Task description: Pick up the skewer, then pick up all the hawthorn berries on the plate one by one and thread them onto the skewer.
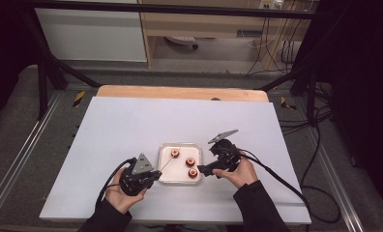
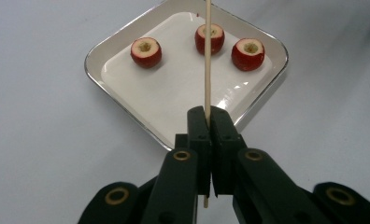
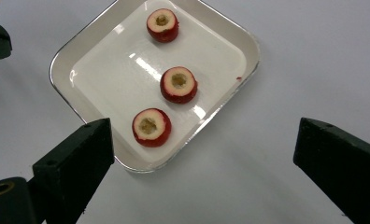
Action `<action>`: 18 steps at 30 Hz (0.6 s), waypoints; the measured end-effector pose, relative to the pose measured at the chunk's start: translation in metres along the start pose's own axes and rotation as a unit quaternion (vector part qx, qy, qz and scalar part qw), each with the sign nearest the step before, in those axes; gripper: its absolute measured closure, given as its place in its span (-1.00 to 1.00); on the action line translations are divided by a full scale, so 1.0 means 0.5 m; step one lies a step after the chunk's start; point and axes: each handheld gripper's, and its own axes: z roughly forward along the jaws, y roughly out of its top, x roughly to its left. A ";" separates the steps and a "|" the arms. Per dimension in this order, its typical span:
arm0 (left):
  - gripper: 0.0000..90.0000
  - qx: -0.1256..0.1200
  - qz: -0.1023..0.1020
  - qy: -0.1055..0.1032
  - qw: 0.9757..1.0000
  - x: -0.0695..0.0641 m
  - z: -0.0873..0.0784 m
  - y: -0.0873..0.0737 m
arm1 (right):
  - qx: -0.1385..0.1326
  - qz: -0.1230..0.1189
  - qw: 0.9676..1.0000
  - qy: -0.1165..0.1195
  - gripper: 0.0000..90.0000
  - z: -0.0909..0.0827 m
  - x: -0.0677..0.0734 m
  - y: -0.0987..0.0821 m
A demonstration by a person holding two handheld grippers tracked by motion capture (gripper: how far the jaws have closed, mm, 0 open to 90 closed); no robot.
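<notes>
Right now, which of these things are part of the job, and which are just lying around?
In use: skewer clamped in the left gripper; three cored red fruits on the tray; right gripper, open above them.

Lying about: floor cables; cabinet behind the table.

A lab or test room, by the look of it: a black metal frame [image 1: 49, 72] boxes in the white-topped table [image 1: 122, 130], loose cables [image 1: 320, 145] trail over the grey floor beyond the right gripper [image 1: 205, 170], and plain cabinets [image 1: 90, 34] stand behind.
</notes>
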 end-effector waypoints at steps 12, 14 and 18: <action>0.96 -0.001 0.000 0.000 1.000 0.009 0.004 -0.008 | 0.012 0.001 1.000 0.015 -0.87 0.031 0.032 0.021; 0.96 -0.003 0.000 0.000 1.000 0.010 0.002 -0.008 | 0.020 0.004 1.000 0.014 -0.85 0.036 0.036 0.024; 0.96 -0.006 -0.002 -0.001 1.000 0.013 -0.001 -0.009 | 0.031 0.018 0.999 0.017 -0.81 0.050 0.040 0.032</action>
